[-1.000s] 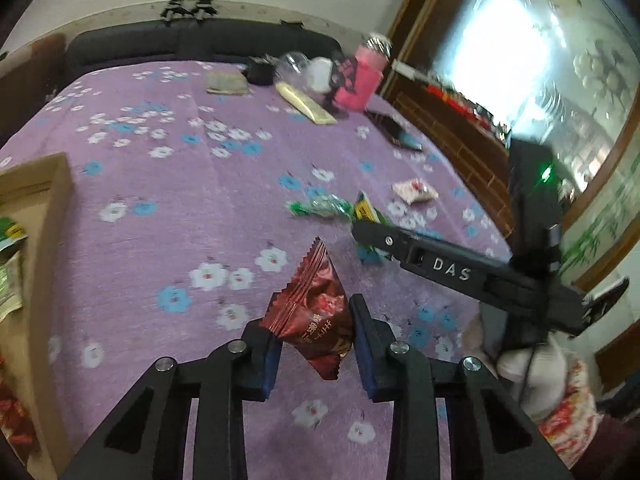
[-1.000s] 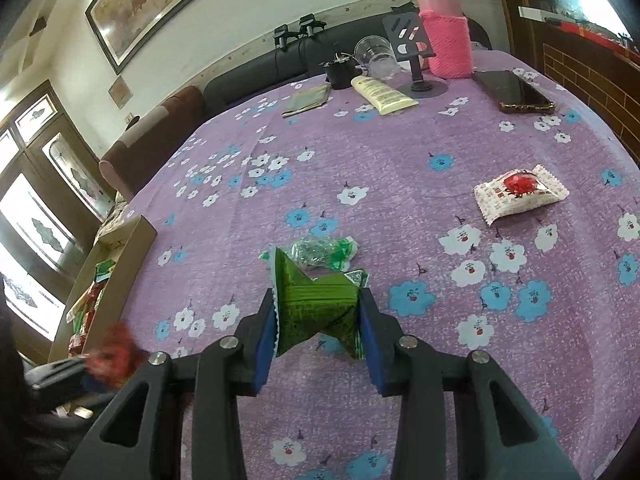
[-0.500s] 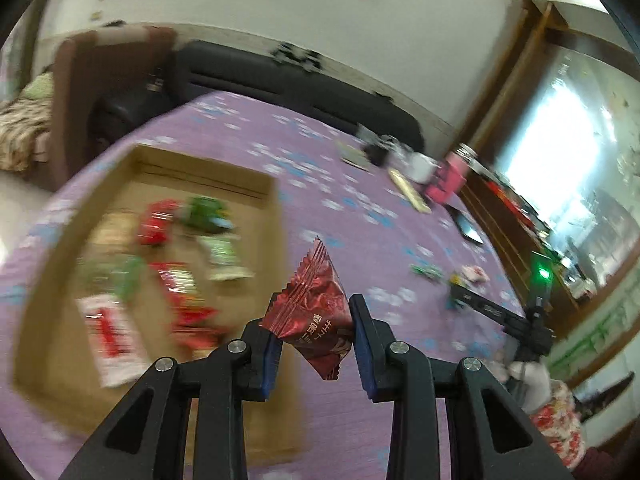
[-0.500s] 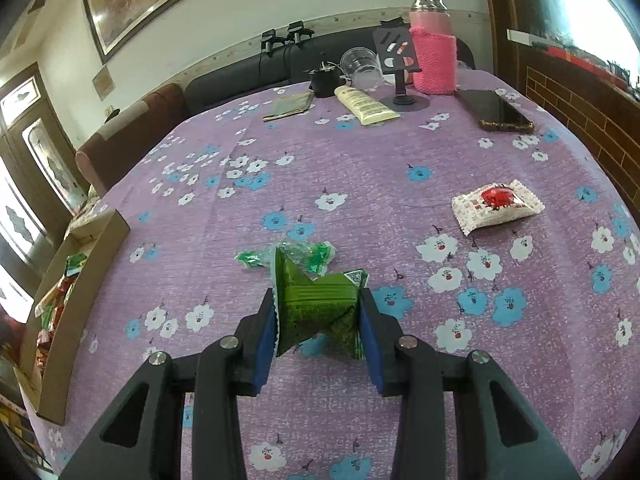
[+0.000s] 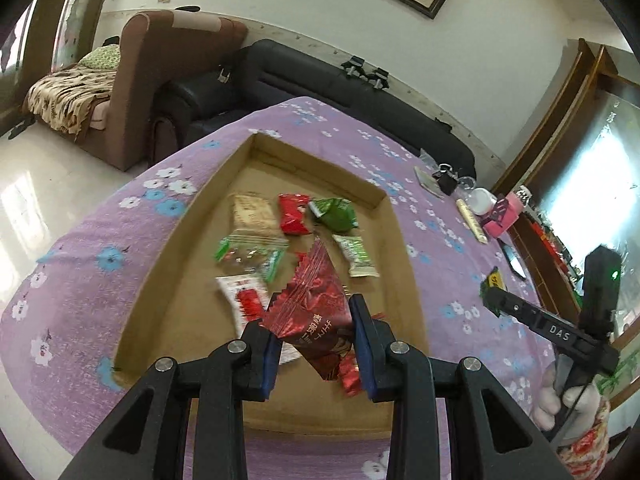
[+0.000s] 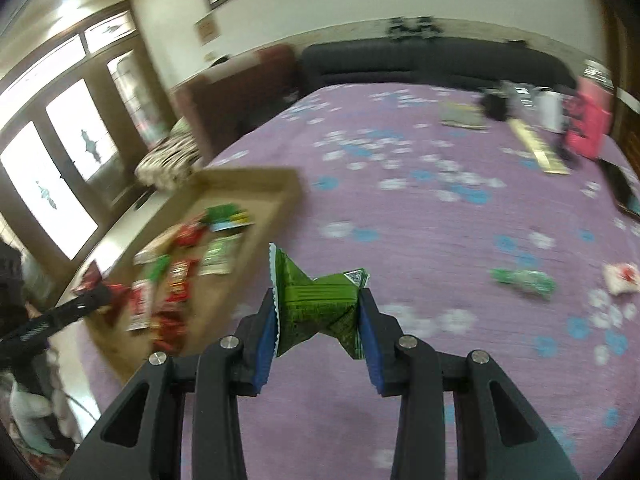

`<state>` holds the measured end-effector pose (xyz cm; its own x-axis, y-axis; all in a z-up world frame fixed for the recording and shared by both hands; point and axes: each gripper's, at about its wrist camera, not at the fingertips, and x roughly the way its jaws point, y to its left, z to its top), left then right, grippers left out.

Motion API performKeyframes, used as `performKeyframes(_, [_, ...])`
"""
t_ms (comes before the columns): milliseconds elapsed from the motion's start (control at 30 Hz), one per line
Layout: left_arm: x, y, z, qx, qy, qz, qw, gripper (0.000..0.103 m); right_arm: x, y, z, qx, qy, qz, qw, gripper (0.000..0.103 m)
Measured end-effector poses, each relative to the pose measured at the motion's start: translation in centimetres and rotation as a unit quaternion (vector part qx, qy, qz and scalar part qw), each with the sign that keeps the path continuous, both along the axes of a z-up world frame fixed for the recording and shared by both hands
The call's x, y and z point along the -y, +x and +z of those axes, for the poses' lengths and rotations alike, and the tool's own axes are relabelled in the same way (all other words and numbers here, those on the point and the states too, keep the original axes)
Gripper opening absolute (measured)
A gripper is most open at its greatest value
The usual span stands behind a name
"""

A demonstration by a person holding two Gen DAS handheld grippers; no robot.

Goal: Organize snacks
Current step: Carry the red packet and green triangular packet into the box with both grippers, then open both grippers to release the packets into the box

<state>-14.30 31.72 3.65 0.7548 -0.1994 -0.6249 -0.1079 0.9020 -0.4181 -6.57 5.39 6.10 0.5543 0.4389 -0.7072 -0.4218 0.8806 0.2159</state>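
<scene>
My left gripper [image 5: 316, 344] is shut on a dark red snack packet [image 5: 316, 312] and hangs over the near end of a shallow cardboard box [image 5: 384, 196]. Several red, green and beige packets lie inside that box. My right gripper [image 6: 318, 334] is shut on a green snack packet [image 6: 320, 308] above the purple flowered tablecloth [image 6: 420, 216], with the cardboard box [image 6: 280, 200] off to its left. The right gripper [image 5: 494, 294] also shows at the right of the left wrist view, its green packet at the tip. The left gripper [image 6: 90, 294] shows at the left edge of the right wrist view.
A green wrapped snack [image 6: 524, 280] and a white-and-red packet [image 6: 622, 278] lie loose on the cloth at the right. At the table's far end stand a pink bottle [image 6: 588, 128], a cream tube [image 6: 538, 152] and a phone [image 6: 624, 192]. Sofas lie beyond the table.
Both grippers have swung left towards the cardboard box, each still holding its packet. The left one now hangs over the box; the right one has left the loose green snack behind.
</scene>
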Motion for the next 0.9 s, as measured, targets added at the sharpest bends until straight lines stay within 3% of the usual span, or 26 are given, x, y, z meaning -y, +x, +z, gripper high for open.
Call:
performKeyframes(300, [-1.7,1.3,-1.1,-0.021,0.011,0.007,0.9997,0.033,-10.3,0.8,-0.8,-0.015,-0.043,0.077,0.996,0.037])
performKeyframes(567, [-2.4,1.6,-1.5,-0.015,-0.008,0.004,0.9998,0.035,-14.3,2.5,-2.6,-0.026,-0.085,0.089,0.992,0.037])
performKeyframes(733, [-3.1,0.7,-0.6,0.006,-0.024,0.014,0.9996,0.056,-15.1,3.0,-3.3,-0.03,-0.085,0.086,0.992,0.038])
performKeyframes(900, [-3.4,0.1,0.1,0.019,-0.034,0.021,0.999,0.064,-14.9,2.7,-2.7,-0.021,-0.07,0.087,0.994,0.05])
